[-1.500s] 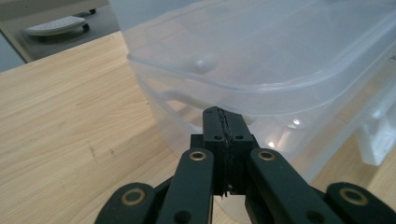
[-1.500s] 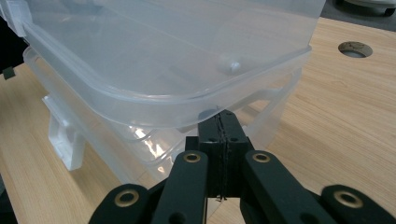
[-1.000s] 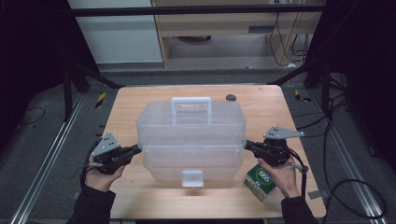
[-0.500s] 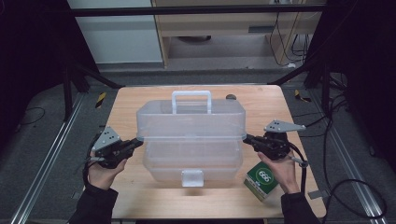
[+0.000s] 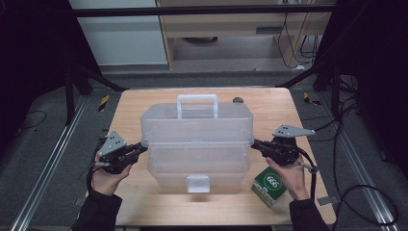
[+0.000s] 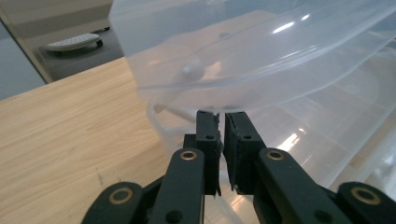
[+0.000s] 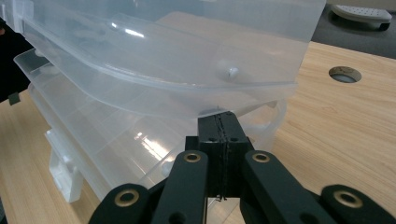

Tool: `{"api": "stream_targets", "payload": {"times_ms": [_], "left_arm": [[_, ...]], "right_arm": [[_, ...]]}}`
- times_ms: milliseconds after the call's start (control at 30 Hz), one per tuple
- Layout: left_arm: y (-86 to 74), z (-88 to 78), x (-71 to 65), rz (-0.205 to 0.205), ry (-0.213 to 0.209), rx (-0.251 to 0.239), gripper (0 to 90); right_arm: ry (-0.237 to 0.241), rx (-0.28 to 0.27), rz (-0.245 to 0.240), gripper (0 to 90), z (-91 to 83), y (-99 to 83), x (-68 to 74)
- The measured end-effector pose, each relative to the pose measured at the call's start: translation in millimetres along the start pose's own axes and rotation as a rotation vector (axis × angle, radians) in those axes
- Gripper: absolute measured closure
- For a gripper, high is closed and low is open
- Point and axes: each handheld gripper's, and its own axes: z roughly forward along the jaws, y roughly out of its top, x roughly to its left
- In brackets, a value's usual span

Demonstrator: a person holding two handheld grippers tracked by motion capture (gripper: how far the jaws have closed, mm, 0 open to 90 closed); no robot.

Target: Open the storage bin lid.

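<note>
Both grippers sit at the ends of a clear plastic box in the middle of the wooden table, one on each side, with the lid propped up between them. The left gripper has just been opening: a narrow slit now shows between its jaws, and its tips sit right under the lid's edge with nothing pinched in the gap. The right gripper is pressed fully together, holding nothing, its closed tip tucked beneath the lid's rim on that side.

Compared with a second ago, the lid stands higher, its white handle now lifted well above the base, and the left jaws that were tight together have parted a little. My guess is that the box is being opened, the lid resting on the jaw tips rather than being gripped, and that it is roughly halfway up.

Hard to say whether the tips really touch the rim or sit just below it; the clear plastic blurs the edge. The inside of the box is hard to read through the reflections. A green carton lies near the right hand, partly covered by it, its print too small to read.
</note>
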Motion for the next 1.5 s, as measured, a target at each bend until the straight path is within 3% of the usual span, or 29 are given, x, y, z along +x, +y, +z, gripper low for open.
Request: {"api": "stream_targets", "payload": {"times_ms": [400, 800, 1133, 1500], "left_arm": [[1.0, 9.0, 2.0, 0.028, 0.076, -0.037, 56.2], [7.1, 16.2, -0.3, 0.054, 0.069, -0.071, 56.7], [8.0, 15.3, -2.9, 0.068, 0.09, -0.077, 61.5], [8.6, 11.7, -1.9, 0.041, 0.078, -0.071, 63.3]], "right_arm": [[0.0, 0.004, 0.0, 89.9, 0.0, -0.4, 0.2], [-0.002, 0.004, -0.002, 89.7, 0.4, 0.4, 0.7], [-0.001, 0.002, -0.002, 88.7, 0.7, 0.3, 0.8], [-0.041, 0.023, -0.006, 82.7, 4.3, -4.9, -1.4]]}}
